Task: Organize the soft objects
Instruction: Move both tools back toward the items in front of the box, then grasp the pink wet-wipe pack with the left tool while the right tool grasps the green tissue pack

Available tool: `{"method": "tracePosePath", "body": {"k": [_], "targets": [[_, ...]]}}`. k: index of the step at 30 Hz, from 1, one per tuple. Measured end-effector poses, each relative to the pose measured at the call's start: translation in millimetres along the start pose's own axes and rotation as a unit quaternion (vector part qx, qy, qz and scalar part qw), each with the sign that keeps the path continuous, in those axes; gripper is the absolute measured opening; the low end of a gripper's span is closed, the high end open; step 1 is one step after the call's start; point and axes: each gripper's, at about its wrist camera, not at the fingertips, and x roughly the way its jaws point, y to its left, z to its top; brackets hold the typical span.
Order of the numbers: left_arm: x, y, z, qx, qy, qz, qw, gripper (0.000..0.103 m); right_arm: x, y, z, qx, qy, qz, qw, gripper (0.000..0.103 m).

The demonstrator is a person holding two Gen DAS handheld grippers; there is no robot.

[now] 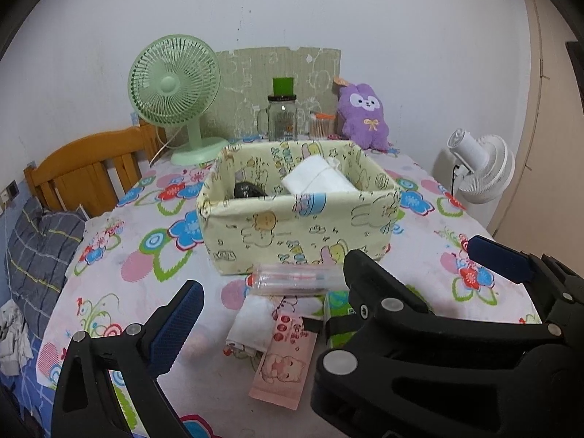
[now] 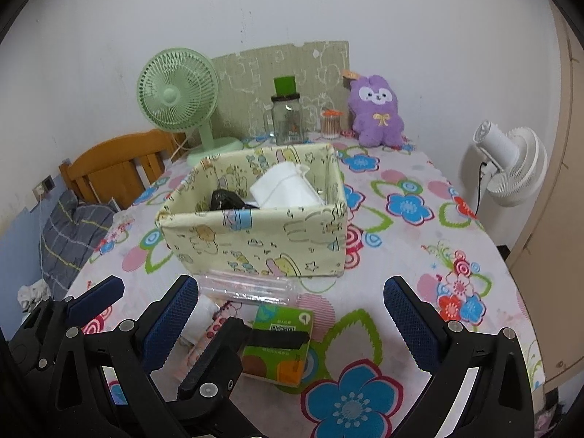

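Both hand-held grippers, left and right, released; green tissue pack between right fingers, untouched.

The fabric box is matt printed cloth, and the counter wears matt flowered cloth. The clear tube is glossy plastic. The plush rabbit looks fuzzy. The tissue packets have shiny wrappers. The chair is varnished wood.

Both grippers hover side by side, jaws spread wide: left gripper empty, right gripper too (nothing between the pads).
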Motion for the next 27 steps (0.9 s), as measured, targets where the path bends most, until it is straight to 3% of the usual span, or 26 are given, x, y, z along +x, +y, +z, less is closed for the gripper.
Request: {"method": "tracePosePath", "body": {"k": [27], "targets": [[36,14,-48,-0.027,0.078,-0.007,0.9966,0.079,50,5,-47,0.000,0.074,-0.003,0.997,0.103]]}}
